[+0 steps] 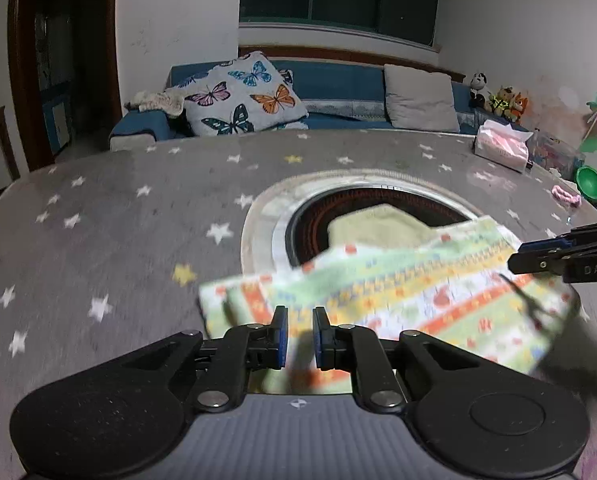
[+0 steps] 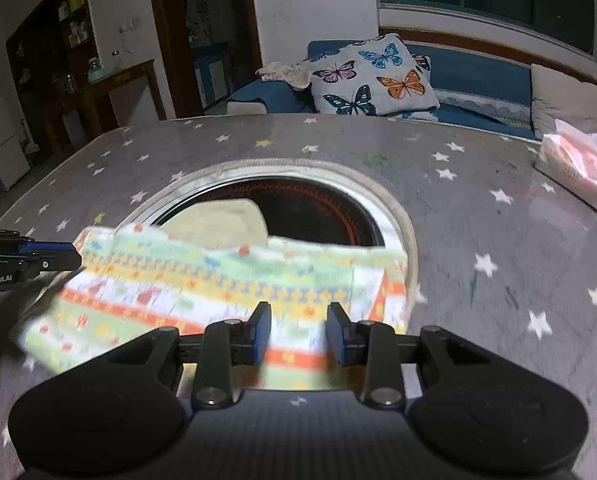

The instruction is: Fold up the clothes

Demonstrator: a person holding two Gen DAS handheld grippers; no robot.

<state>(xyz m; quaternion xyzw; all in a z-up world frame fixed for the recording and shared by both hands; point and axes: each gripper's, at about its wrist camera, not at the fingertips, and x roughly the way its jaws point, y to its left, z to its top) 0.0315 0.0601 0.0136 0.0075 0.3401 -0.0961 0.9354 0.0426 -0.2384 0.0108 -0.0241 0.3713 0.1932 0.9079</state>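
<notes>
A small patterned garment (image 1: 398, 292) with orange, yellow and green stripes lies folded on the grey star-print table, partly over the round heater opening. It also shows in the right wrist view (image 2: 218, 288). My left gripper (image 1: 299, 318) is open, with its jaws a small gap apart above the garment's near left edge, holding nothing. My right gripper (image 2: 297, 316) is open wider, just above the garment's near right part, holding nothing. Each gripper shows from the side in the other's view: the right one (image 1: 516, 260) and the left one (image 2: 76, 256). A pale yellow cloth (image 1: 378, 228) lies inside the opening.
The round recessed heater (image 2: 318, 208) sits in the middle of the table (image 1: 118, 220). A pink tissue pack (image 1: 502, 146) and a green bowl (image 1: 590, 184) stand at the far right. A blue sofa with a butterfly cushion (image 1: 242, 96) is behind the table.
</notes>
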